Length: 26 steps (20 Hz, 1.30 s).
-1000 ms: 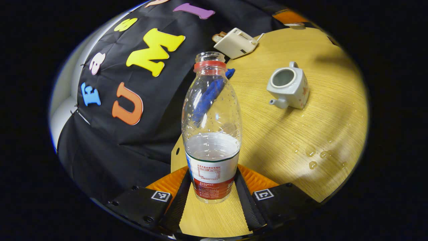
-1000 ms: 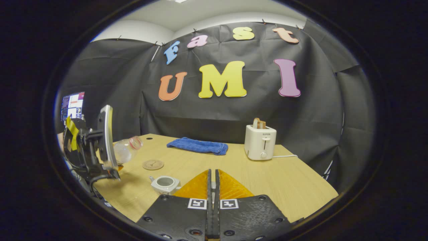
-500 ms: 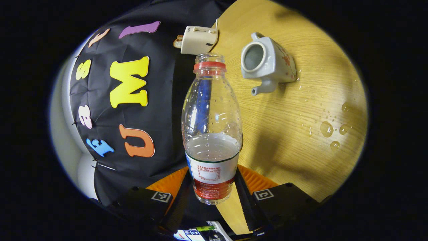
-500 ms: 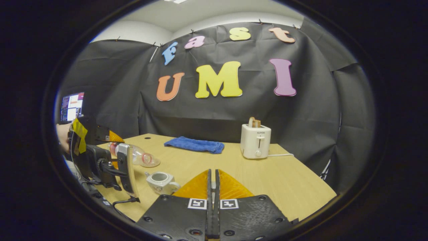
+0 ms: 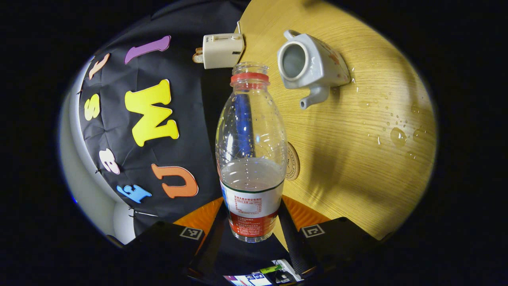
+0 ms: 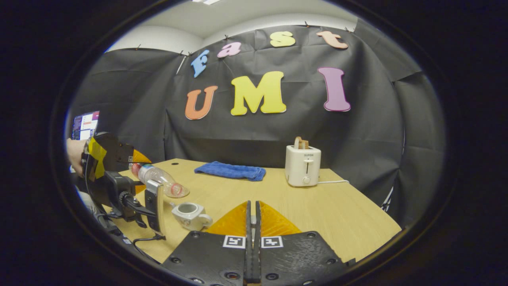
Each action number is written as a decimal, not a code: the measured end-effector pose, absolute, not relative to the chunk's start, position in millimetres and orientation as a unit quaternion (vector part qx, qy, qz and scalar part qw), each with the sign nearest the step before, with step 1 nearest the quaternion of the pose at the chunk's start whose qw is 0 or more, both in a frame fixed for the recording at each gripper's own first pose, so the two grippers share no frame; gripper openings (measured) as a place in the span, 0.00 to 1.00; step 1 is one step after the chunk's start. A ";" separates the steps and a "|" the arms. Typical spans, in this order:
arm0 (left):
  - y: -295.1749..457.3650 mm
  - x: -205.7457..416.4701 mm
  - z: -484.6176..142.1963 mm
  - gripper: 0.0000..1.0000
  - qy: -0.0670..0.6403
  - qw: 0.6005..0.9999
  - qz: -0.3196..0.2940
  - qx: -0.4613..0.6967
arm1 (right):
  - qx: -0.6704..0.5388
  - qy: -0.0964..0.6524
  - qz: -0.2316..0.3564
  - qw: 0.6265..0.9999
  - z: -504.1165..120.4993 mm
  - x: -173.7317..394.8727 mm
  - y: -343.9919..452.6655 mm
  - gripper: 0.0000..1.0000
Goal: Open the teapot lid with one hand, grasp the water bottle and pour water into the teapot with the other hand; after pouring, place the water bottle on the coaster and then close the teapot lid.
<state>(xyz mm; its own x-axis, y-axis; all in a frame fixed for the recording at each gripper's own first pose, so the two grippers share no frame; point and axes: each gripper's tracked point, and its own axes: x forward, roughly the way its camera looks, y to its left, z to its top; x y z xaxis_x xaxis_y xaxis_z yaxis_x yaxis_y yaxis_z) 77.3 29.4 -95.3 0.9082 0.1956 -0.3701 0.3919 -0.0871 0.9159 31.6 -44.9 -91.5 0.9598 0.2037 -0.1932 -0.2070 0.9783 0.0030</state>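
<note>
Clamping the water bottle (image 5: 251,159) low on its paper label, pressed both fingers of the left gripper (image 5: 252,216) against its 2 sides, spread only as wide as the bottle. Held it off the desk (image 5: 357,178) and, seen from the right gripper view, tipped far over (image 6: 160,183), with the long axis close to level and the uncapped mouth angled slightly down. Pointed that mouth at the teapot (image 6: 189,214), just above and beside its open top. Showed clear, smooth, rounded plastic with a red ring at the neck, beaded with droplets inside, and water pooled in the lower part near the label.

Stood lidless on the desk: a glossy white ceramic teapot (image 5: 309,67), boxy in the body, with a round rim, a short spout and a small loop handle. Lay flat just beyond the bottle: a round coaster (image 5: 292,161), half hidden behind it. Glistened on the wood-grain top near the teapot: scattered water drops (image 5: 397,135).

Closed the right gripper (image 6: 252,222) to a thin slit between its fingers; could not tell whether anything was pinched there. Left broad bare desk ahead of it, with a blue towel (image 6: 231,171) and a cream toaster (image 6: 303,171) near the far edge.
</note>
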 end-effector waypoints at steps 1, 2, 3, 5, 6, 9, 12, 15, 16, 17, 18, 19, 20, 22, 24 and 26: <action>29.3 77.2 -95.1 0.75 0.199 0.641 -0.077 0.737 | -0.009 0.097 0.103 0.990 -91.5 32.8 -45.1 0.00; 29.4 77.3 -95.0 0.75 0.199 0.637 -0.076 0.741 | -0.008 0.097 0.103 0.990 -91.3 32.9 -45.3 0.00; 29.1 76.1 -93.9 0.75 0.197 0.633 -0.077 0.744 | -0.008 0.097 0.104 0.990 -91.7 33.5 -44.9 0.00; 29.2 76.4 -92.6 0.75 0.194 0.623 -0.078 0.754 | -0.011 0.097 0.105 0.990 -92.5 33.0 -43.8 0.00; 28.4 76.9 -92.0 0.75 0.191 0.617 -0.079 0.759 | -0.013 0.098 0.106 0.989 -92.9 32.6 -43.5 0.00; 28.3 77.6 -90.3 0.75 0.183 0.605 -0.079 0.771 | -0.014 0.098 0.108 0.989 -93.2 30.6 -41.0 0.00; 25.9 80.4 -86.3 0.75 0.175 0.599 -0.074 0.778 | -0.015 0.097 0.111 0.989 -92.3 30.3 -38.5 0.00; 24.9 81.6 -82.2 0.75 0.167 0.591 -0.071 0.786 | -0.016 0.095 0.111 0.989 -91.0 28.7 -38.3 0.00; 24.9 82.2 -79.9 0.75 0.163 0.589 -0.069 0.789 | -0.015 0.094 0.111 0.989 -90.2 29.0 -38.1 0.00; 25.2 82.9 -76.9 0.75 0.159 0.585 -0.066 0.793 | -0.015 0.094 0.112 0.989 -90.7 29.0 -38.0 0.00; 25.5 83.9 -74.2 0.75 0.155 0.581 -0.064 0.797 | -0.015 0.095 0.112 0.989 -91.8 28.9 -37.5 0.00; 25.3 85.2 -71.3 0.75 0.152 0.578 -0.062 0.799 | -0.015 0.097 0.112 0.989 -92.9 28.8 -37.4 0.00; 24.7 86.8 -71.6 0.75 0.151 0.578 -0.061 0.800 | -0.015 0.098 0.112 0.989 -93.0 29.2 -37.6 0.00; 23.6 86.9 -70.4 0.75 0.146 0.573 -0.061 0.804 | -0.015 0.097 0.112 0.989 -91.8 28.4 -38.0 0.00; 22.5 87.2 -68.4 0.75 0.142 0.569 -0.059 0.808 | -0.016 0.095 0.112 0.989 -90.1 28.1 -37.4 0.00; 23.6 88.6 -67.4 0.75 0.142 0.566 -0.056 0.810 | -0.018 0.093 0.113 0.989 -89.0 27.5 -36.8 0.00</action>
<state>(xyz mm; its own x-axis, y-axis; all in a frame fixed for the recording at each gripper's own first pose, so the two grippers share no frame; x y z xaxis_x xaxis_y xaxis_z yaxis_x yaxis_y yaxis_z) 88.6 23.6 -67.4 0.9535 0.1667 -0.2512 0.2933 -0.3200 0.9009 27.5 -36.8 -89.0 0.9572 0.2201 -0.1880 -0.2267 0.9739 -0.0139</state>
